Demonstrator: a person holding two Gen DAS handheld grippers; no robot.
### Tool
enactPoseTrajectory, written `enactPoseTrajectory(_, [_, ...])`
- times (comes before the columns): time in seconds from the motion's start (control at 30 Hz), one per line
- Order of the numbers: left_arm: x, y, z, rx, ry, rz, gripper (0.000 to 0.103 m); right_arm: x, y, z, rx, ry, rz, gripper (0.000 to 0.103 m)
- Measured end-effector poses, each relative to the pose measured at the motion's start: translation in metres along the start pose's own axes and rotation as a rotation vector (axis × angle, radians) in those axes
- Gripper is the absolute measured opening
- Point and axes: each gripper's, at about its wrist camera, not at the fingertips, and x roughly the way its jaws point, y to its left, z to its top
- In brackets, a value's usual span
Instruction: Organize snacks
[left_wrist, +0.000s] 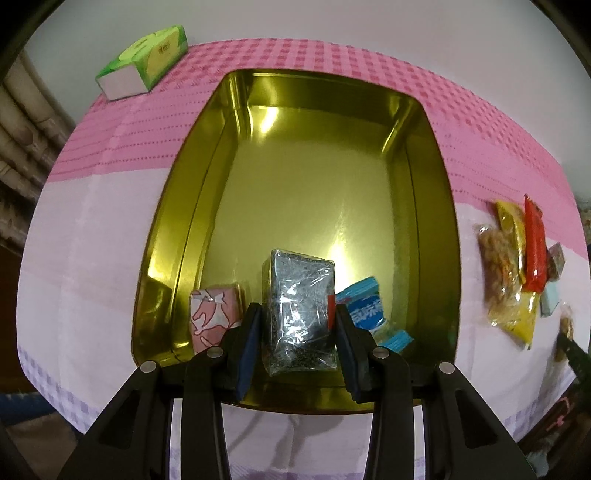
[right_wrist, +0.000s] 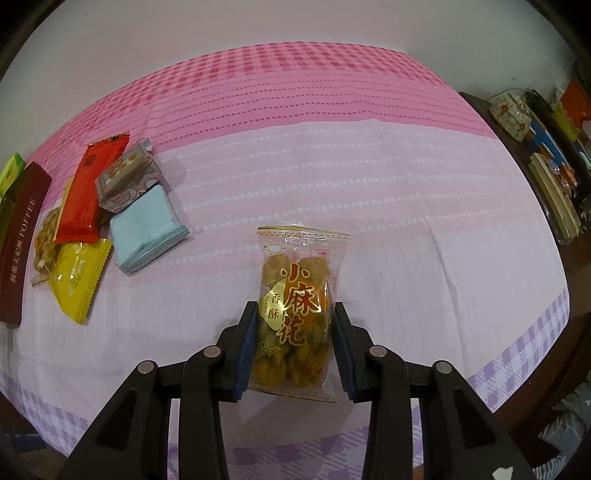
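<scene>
The gold tin (left_wrist: 432, 206) is showing as polished metal, its smooth floor and walls throwing back bright glare. The clear packet (left_wrist: 299, 314) in the left gripper (left_wrist: 295, 347) is glinting as crinkled, glossy plastic film, and the pink packet (left_wrist: 214, 314) and blue packet (left_wrist: 365, 310) beside it are looking like printed wrappers with a softer sheen. The tablecloth (right_wrist: 369, 184) is reading as matt woven cloth with a raised dotted texture. The twist-snack bag (right_wrist: 295, 314) in the right gripper (right_wrist: 293, 347) is shining as transparent film with metallic gold print. The red wrapper (right_wrist: 88, 188) and yellow wrapper (right_wrist: 79, 280) are gleaming like foil, while the pale blue packet (right_wrist: 147, 229) is looking matt. The gripper pads (right_wrist: 245, 350) are appearing as dull, rubbery blue on matt black plastic.
</scene>
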Motion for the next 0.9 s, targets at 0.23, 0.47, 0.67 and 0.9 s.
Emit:
enactPoseTrajectory(0.23, [0.006,-0.001,-0.005,0.017,0.004,-0.004,0.040,-0.002,0.004,-0.002,0.019,-0.003,-0.016,0.034])
enactPoseTrajectory(0.47, [0.008,0.004,-0.011,0.005,-0.009,-0.017,0.040,-0.017,0.009,-0.002,0.033,-0.029,-0.014,0.034])
enactPoseTrajectory(0.67, [0.003,-0.002,-0.015,0.055,-0.047,0.010,0.044,-0.040,0.022,0.004,0.018,-0.074,0.004,0.034])
enactPoseTrajectory(0.9, [-0.022,-0.009,-0.021,0.086,-0.133,-0.002,0.055,-0.065,0.069,0.014,-0.054,-0.124,0.063,0.034])
